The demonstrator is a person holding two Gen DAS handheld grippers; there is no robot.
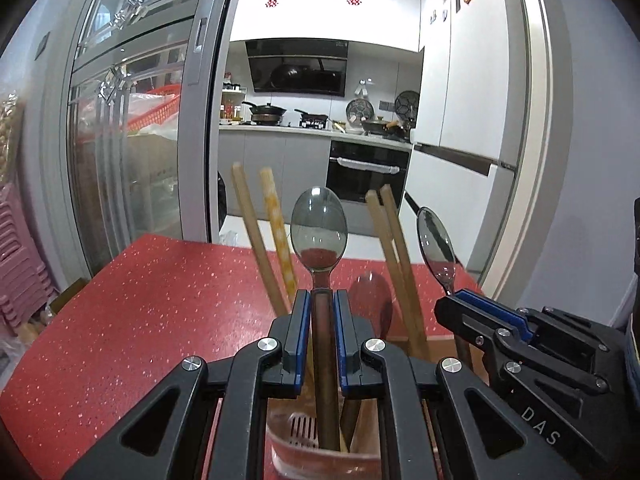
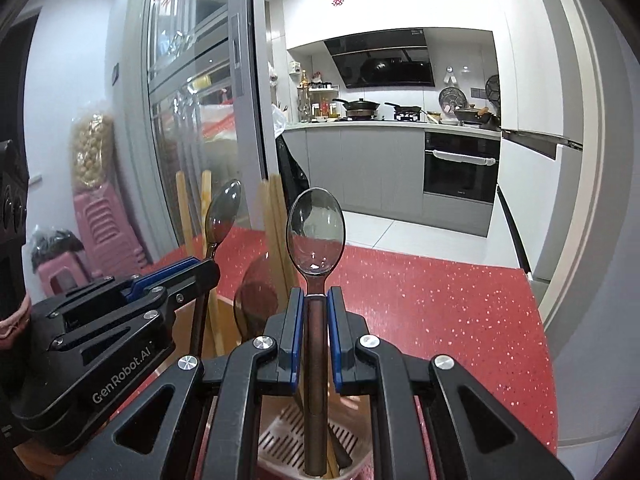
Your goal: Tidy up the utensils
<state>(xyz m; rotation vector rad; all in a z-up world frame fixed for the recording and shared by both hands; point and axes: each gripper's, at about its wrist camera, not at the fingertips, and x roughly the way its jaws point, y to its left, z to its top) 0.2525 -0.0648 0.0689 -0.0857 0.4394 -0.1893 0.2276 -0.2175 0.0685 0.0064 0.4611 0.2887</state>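
Note:
My left gripper (image 1: 322,294) is shut on the handle of a smoky clear spoon (image 1: 319,229), bowl up, with its handle end down in a pink slotted utensil holder (image 1: 296,436). My right gripper (image 2: 316,292) is shut on a second clear spoon (image 2: 315,232), also standing in the holder (image 2: 280,440). Each gripper shows in the other's view: the right one (image 1: 460,300) with its spoon (image 1: 436,246), the left one (image 2: 200,266) with its spoon (image 2: 222,216). Wooden chopsticks (image 1: 256,240) and another pair (image 1: 394,248) stand in the holder, with a dark spoon (image 1: 370,304) behind.
The holder stands on a red speckled table (image 1: 140,320). A glass sliding door (image 1: 132,120) is at left, with pink stools (image 2: 96,232) beside it. A kitchen with an oven (image 1: 366,170) and a fridge (image 1: 468,80) lies beyond.

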